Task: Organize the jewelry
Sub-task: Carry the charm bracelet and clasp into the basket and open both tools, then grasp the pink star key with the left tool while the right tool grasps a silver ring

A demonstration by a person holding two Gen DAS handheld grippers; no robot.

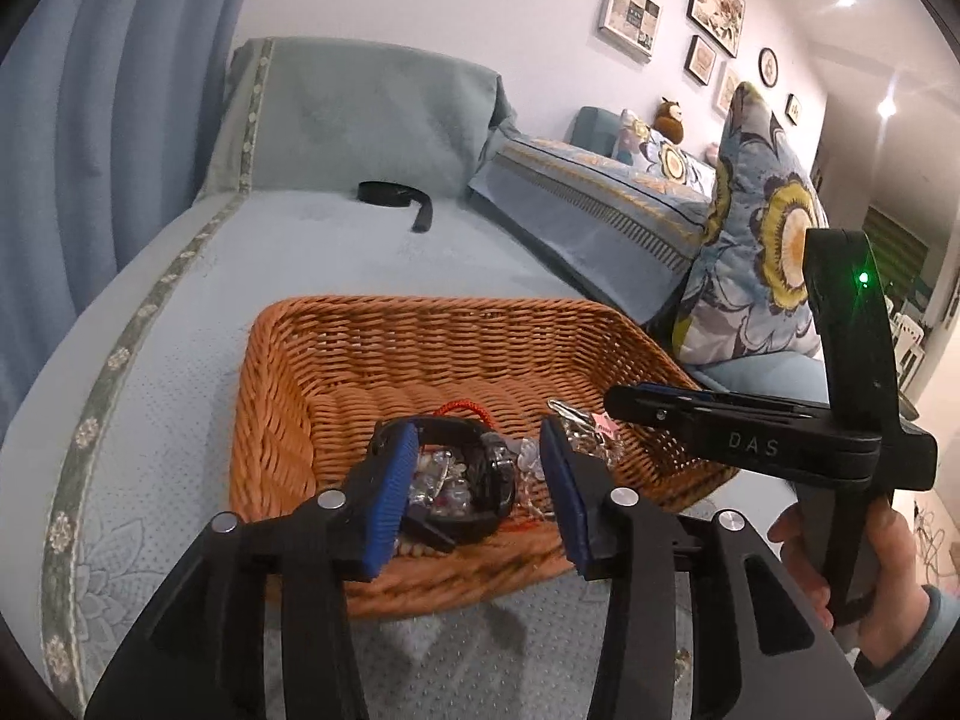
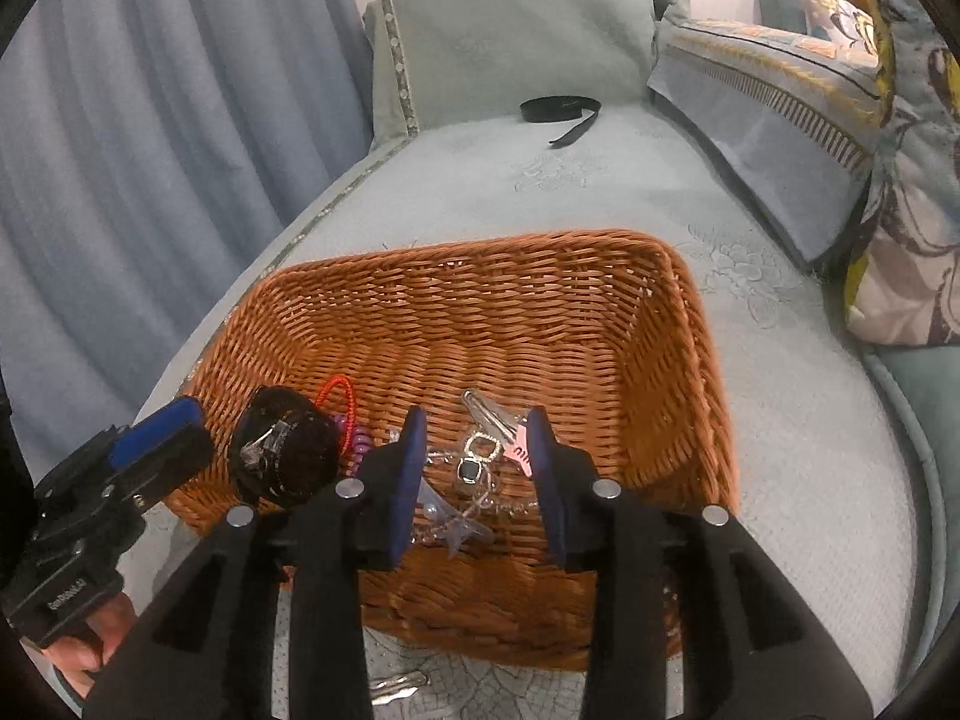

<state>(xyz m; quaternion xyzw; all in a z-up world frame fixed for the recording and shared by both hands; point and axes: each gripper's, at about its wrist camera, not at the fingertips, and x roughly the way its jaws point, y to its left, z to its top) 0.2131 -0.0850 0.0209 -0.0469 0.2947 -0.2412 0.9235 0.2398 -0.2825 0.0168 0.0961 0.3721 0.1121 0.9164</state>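
Note:
A brown wicker basket (image 1: 384,354) (image 2: 540,312) sits on a pale blue sofa seat. Inside lie a black watch (image 1: 480,480) (image 2: 288,456), a red cord (image 1: 462,407) (image 2: 339,396), clear beaded jewelry (image 1: 438,480), a dark-stoned pendant (image 2: 471,468) and a silver clip (image 2: 486,411). My left gripper (image 1: 480,492) is open, its fingers either side of the watch above the basket's near end. My right gripper (image 2: 480,474) is open above the pendant and chains. In the left wrist view the right gripper (image 1: 648,405) reaches over the basket's right rim.
A black band (image 1: 393,195) (image 2: 558,108) lies at the far end of the seat. A flowered cushion (image 1: 756,240) stands to the right. Blue curtains (image 2: 150,150) hang on the left. A silver piece (image 2: 399,684) lies on the seat in front of the basket.

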